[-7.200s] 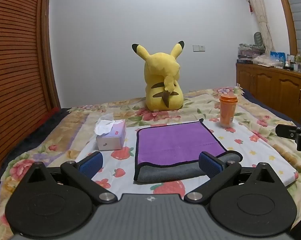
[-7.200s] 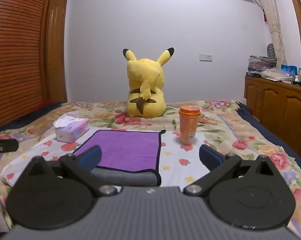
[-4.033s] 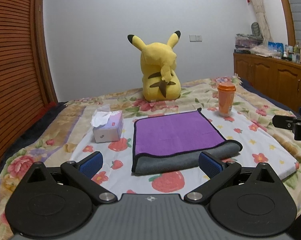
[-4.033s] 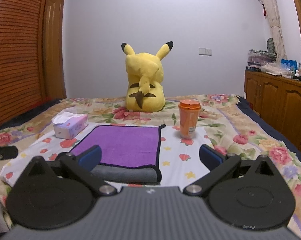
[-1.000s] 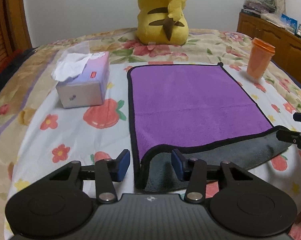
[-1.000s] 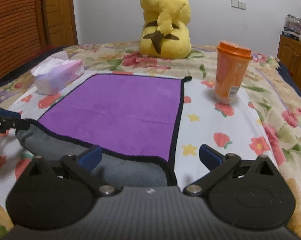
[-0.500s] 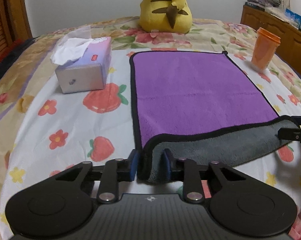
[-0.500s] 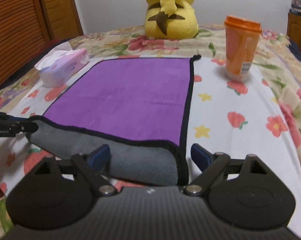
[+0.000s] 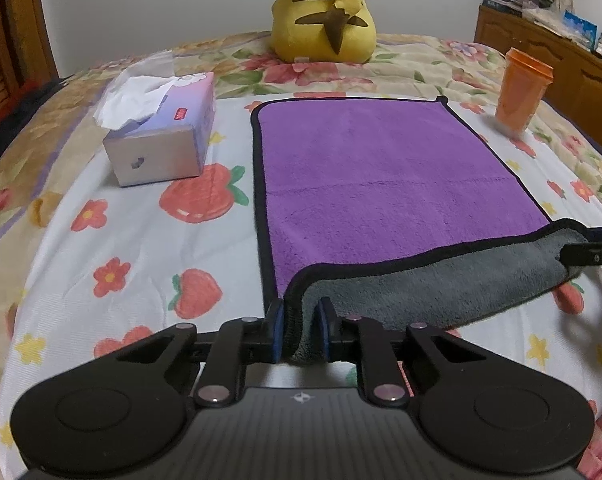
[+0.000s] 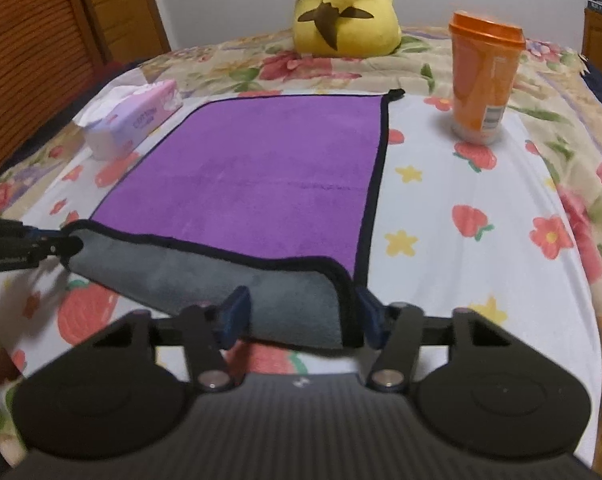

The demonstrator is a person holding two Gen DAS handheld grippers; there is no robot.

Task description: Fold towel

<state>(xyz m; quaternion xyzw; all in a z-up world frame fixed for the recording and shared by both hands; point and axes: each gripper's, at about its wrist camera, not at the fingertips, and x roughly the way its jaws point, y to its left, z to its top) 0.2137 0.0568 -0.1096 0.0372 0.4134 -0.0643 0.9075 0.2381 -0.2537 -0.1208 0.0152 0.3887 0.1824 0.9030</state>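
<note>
A purple towel [image 9: 381, 168] with a black hem and a grey underside lies flat on the bed; its near edge is turned up and shows grey. My left gripper [image 9: 301, 330] is shut on the near left corner of the towel. In the right wrist view the towel [image 10: 269, 168] lies ahead, and my right gripper [image 10: 301, 316] straddles its near right corner with the jaws partly closed and a gap still showing. The left gripper's tip [image 10: 57, 246] shows at the left of that view, on the corner.
A tissue box [image 9: 161, 136] stands left of the towel. An orange cup [image 10: 483, 76] stands to the right of it. A yellow plush toy [image 9: 321, 12] sits at the back. A wooden cabinet [image 9: 549, 52] stands at the far right.
Both grippers have come down and forward to the towel's near edge. The left gripper has closed on the left corner and raised it. The right gripper's jaws have narrowed around the right corner.
</note>
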